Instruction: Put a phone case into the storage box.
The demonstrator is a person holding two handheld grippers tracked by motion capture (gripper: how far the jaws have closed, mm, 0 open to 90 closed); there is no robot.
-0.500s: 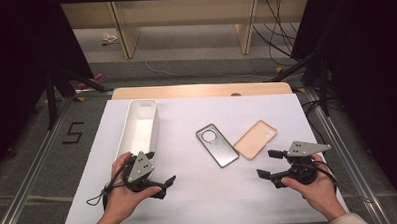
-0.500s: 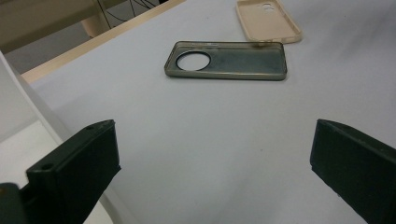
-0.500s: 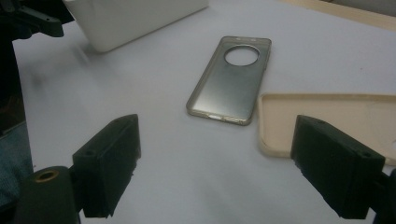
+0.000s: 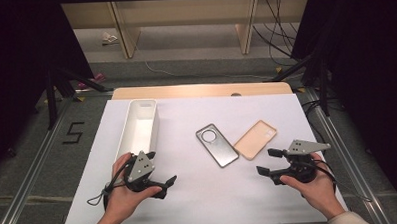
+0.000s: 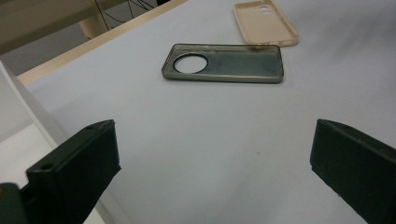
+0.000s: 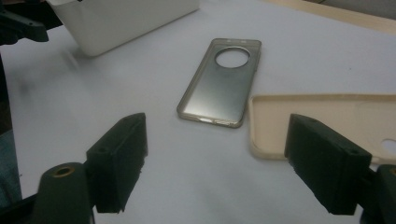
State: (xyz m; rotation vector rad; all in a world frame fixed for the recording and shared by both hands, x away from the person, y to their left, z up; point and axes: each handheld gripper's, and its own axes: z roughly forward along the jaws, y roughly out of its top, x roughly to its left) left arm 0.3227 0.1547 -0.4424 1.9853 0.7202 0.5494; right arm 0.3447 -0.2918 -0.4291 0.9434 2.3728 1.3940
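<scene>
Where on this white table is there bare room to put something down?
The widest free patch is the near middle, between the left gripper and right gripper, in front of the smoky clear phone case. The far strip behind both cases, right of the long white plastic bin, is bare too. It is crowded where the beige phone case adjoins the smoky one.

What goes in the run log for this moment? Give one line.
left gripper: open, empty | right gripper: open, empty | grey phone case, beige phone case: flat, untouched | white bin: left
</scene>
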